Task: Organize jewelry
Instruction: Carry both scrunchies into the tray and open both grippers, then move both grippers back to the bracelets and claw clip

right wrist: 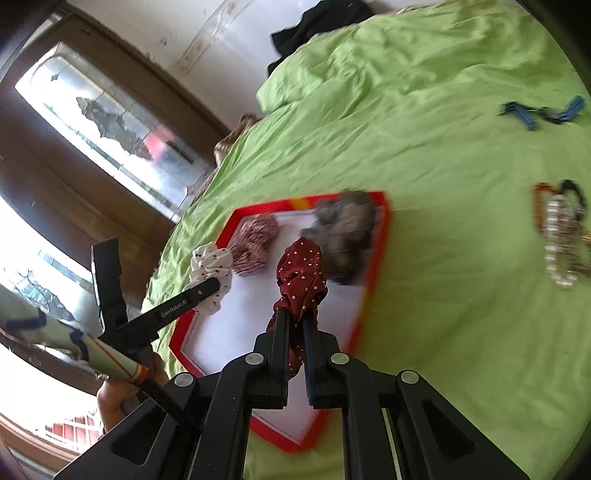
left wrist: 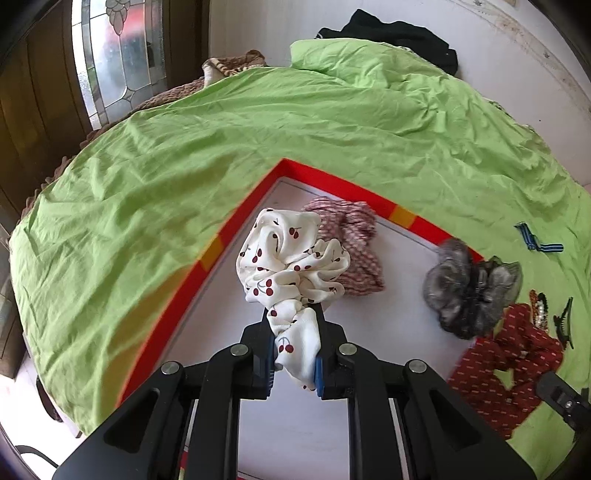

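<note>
Green sheet [left wrist: 258,122] covers a bed; a stained-glass door [left wrist: 118,55] and white wall stand behind, with dark clothing [left wrist: 399,33] at the far edge. A red-framed white tray [left wrist: 306,173] lies on the sheet. Left gripper [left wrist: 295,354] jaws clamp the cherry-print scrunchie [left wrist: 291,258], which extends forward over the tray, overlapping the pink checked scrunchie [left wrist: 354,236]. Right gripper [right wrist: 295,332] jaws pinch the red dotted scrunchie [right wrist: 303,273], standing upward over the tray. Grey scrunchie [right wrist: 343,232] sits blurred on the tray's right edge. Beaded pieces [right wrist: 561,236] on the sheet are indistinct.
</note>
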A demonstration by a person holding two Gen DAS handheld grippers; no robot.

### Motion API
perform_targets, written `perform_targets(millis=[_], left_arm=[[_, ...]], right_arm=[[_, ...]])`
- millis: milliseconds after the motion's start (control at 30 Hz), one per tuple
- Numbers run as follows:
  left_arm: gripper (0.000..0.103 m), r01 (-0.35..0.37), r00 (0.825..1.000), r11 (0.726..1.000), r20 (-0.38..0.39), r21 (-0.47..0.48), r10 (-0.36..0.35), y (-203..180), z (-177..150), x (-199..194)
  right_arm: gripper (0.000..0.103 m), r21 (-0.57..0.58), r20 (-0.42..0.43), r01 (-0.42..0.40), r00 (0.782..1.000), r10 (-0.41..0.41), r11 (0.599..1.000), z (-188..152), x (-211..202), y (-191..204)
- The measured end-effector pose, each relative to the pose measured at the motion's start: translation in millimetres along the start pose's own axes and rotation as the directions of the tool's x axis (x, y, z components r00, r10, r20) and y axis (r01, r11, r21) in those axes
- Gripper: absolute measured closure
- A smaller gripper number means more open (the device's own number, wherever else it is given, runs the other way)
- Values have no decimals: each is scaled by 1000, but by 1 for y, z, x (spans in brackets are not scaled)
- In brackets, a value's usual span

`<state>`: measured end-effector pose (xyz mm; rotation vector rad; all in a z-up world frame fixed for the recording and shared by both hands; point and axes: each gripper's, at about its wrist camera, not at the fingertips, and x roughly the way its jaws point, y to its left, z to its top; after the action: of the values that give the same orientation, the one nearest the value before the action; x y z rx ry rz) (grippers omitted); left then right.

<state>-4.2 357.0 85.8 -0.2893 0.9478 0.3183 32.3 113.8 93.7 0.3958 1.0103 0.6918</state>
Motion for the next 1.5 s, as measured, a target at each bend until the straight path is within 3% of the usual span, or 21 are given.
perform_targets(millis=[333,500,600,633,667,733,833,933,1033,1233,1333,1500], left_arm=[[83,-111,993,993,-54,-36,109,32,-5,14],[79,-150,988,987,-36,-48,149,37,-8,8],[70,-132,991,990,-1,-52,133,33,-10,-2],[63,-127,992,990,13,-52,128,32,-10,-5],[56,-120,992,991,38,-52,122,30,-11,-12],[51,-107,990,993,90,-57,112,27,-13,-25],[49,-64,984,994,163,-83,77,24,-14,-45],[48,-15,974,992,225,-124,43,22,-14,-60],[48,35,963,991,270,-127,0,14,-13,-67],[48,69,955,995,294,-76,-44,-5,-10,-65],[48,73,950,996,306,-51,-54,-12,-9,-65],[48,104,945,994,315,-19,-93,-31,-12,-70]], right_arm=[[95,-32,-117,-18,993,14,999,-20,50,16],[95,-40,-149,-17,989,11,999,-32,59,19],[91,-67,-145,-2,989,-7,998,-36,58,24],[84,-84,-134,10,991,-22,996,-37,56,28],[70,-104,-121,14,992,-27,995,-37,51,31],[60,-120,-92,16,995,-28,993,-37,40,33],[60,-149,-35,28,999,-34,988,-33,16,32],[60,-183,19,120,993,-119,976,-20,5,30],[71,-200,25,208,978,-207,958,-1,20,23],[74,-244,-10,316,945,-328,917,36,73,11],[74,-223,-19,311,946,-323,924,45,83,4],[70,-166,56,232,973,-225,959,42,19,-1]])
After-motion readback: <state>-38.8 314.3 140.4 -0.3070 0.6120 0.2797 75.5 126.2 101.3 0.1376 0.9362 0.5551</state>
